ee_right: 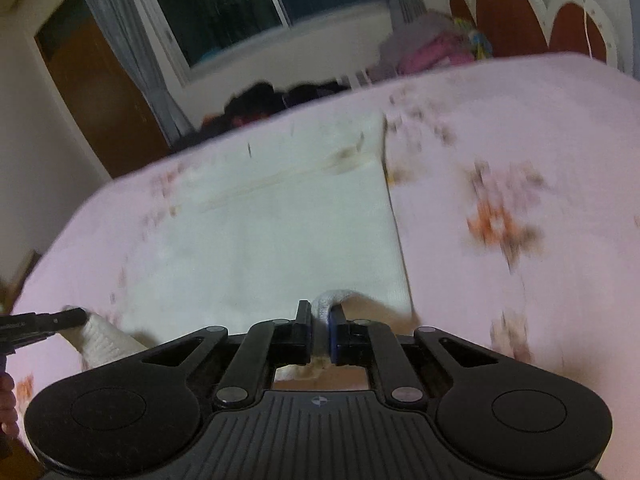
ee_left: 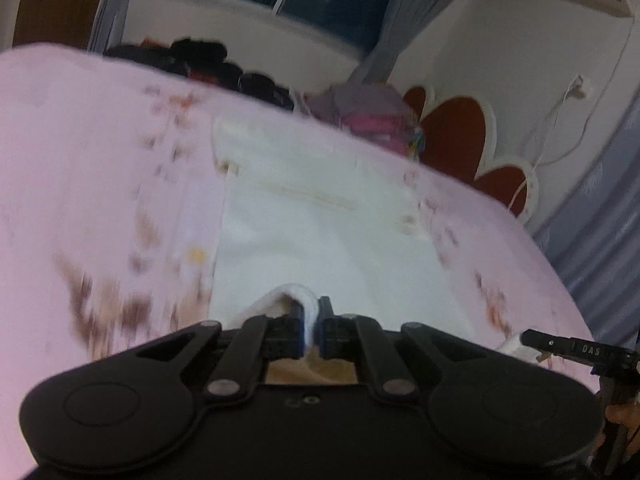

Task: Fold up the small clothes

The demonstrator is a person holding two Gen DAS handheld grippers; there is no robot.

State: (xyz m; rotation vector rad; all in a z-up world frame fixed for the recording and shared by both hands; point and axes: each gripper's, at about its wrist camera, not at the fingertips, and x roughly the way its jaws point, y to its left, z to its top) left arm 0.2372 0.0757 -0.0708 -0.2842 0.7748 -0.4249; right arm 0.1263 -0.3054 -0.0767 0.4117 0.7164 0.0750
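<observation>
A white garment (ee_left: 320, 236) lies spread flat on the pink floral bedsheet (ee_left: 88, 168); it also shows in the right wrist view (ee_right: 280, 224). My left gripper (ee_left: 311, 316) is shut on the garment's near edge, near its left corner, and a fold of white cloth bulges between its fingers. My right gripper (ee_right: 320, 314) is shut on the same near edge, near the right corner. Each gripper shows at the side of the other's view, the right one (ee_left: 560, 346) and the left one (ee_right: 48, 322). Both views are blurred.
A pile of dark clothes (ee_left: 200, 60) and a pink and grey heap (ee_left: 368, 116) lie at the bed's far edge. A red and white headboard (ee_left: 460, 136) stands to the right. A window (ee_right: 248, 4), curtains and a wooden door (ee_right: 100, 96) are behind.
</observation>
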